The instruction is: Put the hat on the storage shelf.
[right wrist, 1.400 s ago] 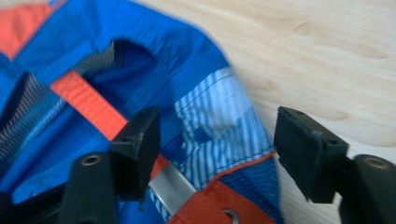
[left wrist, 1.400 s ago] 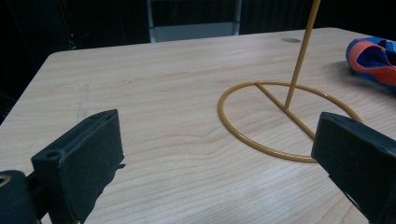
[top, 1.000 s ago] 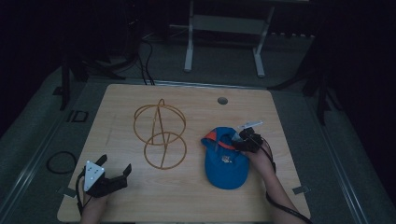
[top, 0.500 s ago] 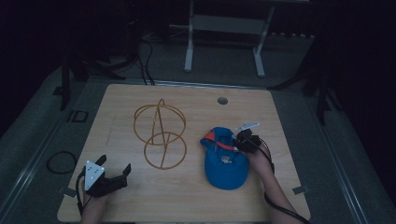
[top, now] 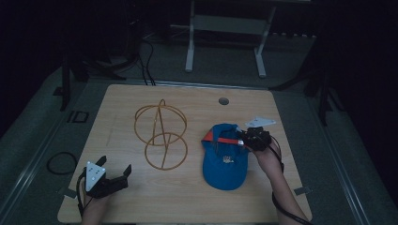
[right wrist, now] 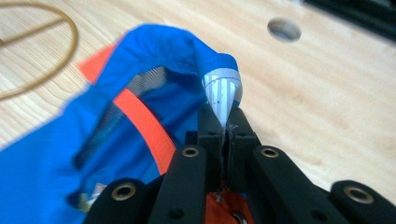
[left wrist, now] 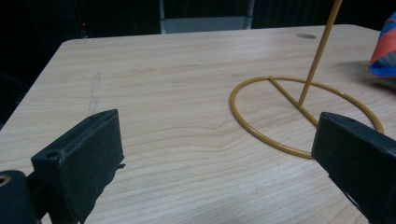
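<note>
The right claw [right wrist: 227, 122] is pressed together on the back rim of the blue cap [top: 225, 157]. Its jaws have just been closing, and a fold of the cap's cloth with a white inner band now sits pinched between their tips, rising in a small peak just beyond them. In the high view this claw [top: 245, 137] meets the cap at its rear right edge, near the orange strap [top: 225, 139] that crosses the back opening. The strap runs away to the claw's left in the right gripper view, with a strip of dark mesh beside it. The rest of the cap spreads out from the claw toward the person, its bill lying on the table [top: 197, 206]. Beyond the pinched fold, the table's round hole [right wrist: 284, 29] lies well apart from the claw.

Further out, to the cap's left, stands the wire stand [top: 160, 135], a yellow ring base with upright hoops, near the cap but not touching it.

The left claw [top: 115, 172] rests at the near left corner of the table, well apart from the cap. Its jaws stand spread wide with nothing between them. In the left gripper view the stand's ring base [left wrist: 299, 116] lies just ahead of its right jaw, and a corner of the cap [left wrist: 384, 46] shows past that.
</note>
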Available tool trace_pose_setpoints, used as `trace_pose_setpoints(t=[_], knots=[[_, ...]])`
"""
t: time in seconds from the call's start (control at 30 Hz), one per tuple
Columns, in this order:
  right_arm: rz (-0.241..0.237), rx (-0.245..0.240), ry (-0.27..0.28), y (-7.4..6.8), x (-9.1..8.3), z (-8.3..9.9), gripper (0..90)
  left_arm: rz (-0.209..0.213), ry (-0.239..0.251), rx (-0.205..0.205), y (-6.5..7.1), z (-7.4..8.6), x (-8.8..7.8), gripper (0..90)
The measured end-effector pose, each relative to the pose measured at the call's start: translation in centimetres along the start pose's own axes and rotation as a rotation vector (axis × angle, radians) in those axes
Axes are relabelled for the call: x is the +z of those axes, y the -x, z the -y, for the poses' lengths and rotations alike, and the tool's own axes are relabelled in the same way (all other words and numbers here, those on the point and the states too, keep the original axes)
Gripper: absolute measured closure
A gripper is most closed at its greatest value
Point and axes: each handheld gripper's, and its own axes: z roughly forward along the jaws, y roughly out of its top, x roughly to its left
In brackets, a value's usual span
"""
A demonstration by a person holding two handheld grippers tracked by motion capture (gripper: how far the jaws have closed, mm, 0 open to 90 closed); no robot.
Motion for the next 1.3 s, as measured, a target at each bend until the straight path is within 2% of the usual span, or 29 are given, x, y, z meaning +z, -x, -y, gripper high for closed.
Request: trace_pose_setpoints(t=[0.23, 0.37, 0.53, 0.57, 0.6, 0.67, 0.7, 0.77, 0.9, 1.03, 1.1, 1.3], knots=[[-0.021, -0.030, 0.089, -0.6, -3.4, -1.9, 87.4, -0.002, -0.020, 0.010, 0.0, 0.0, 0.1, 2.5], [-0.035, -0.037, 0.137, -1.1, -5.2, -2.8, 87.5, 0.013, -0.044, -0.049, -0.2, -0.4, 0.0, 2.5], [-0.064, -0.037, 0.199, -1.6, -7.3, -3.5, 87.4, 0.074, -0.056, -0.150, -0.5, -1.9, -1.0, 2.5], [-0.067, -0.040, 0.207, -1.6, -7.7, -3.6, 87.4, 0.083, -0.046, -0.154, -0.5, -2.5, -1.4, 2.5], [-0.068, -0.041, 0.217, -1.7, -8.2, -3.8, 87.4, 0.081, -0.042, -0.149, -0.4, -2.9, -1.6, 2.6], [-0.074, -0.043, 0.230, -1.8, -8.8, -4.1, 87.4, 0.083, -0.034, -0.114, 0.0, -4.1, -2.3, 2.6], [-0.078, -0.041, 0.238, -1.8, -9.0, -4.2, 87.4, 0.097, -0.026, -0.088, 0.2, -4.7, -2.6, 2.6], [-0.090, -0.035, 0.258, -1.9, -9.6, -4.5, 87.4, 0.123, -0.014, -0.065, 0.8, -5.9, -3.1, 2.6], [-0.079, -0.050, 0.281, -2.3, -10.6, -4.9, 87.4, 0.179, -0.005, -0.046, 1.9, -8.2, -3.6, 2.6], [-0.069, -0.053, 0.293, -2.5, -11.2, -5.2, 87.5, 0.219, 0.004, -0.010, 3.0, -10.7, -3.7, 2.6], [-0.067, -0.053, 0.299, -2.5, -11.4, -5.4, 87.4, 0.234, 0.012, 0.022, 3.7, -12.2, -3.6, 2.6], [-0.053, -0.042, 0.315, -2.4, -12.0, -5.8, 87.5, 0.280, 0.027, 0.076, 5.7, -15.4, -3.0, 2.7]])
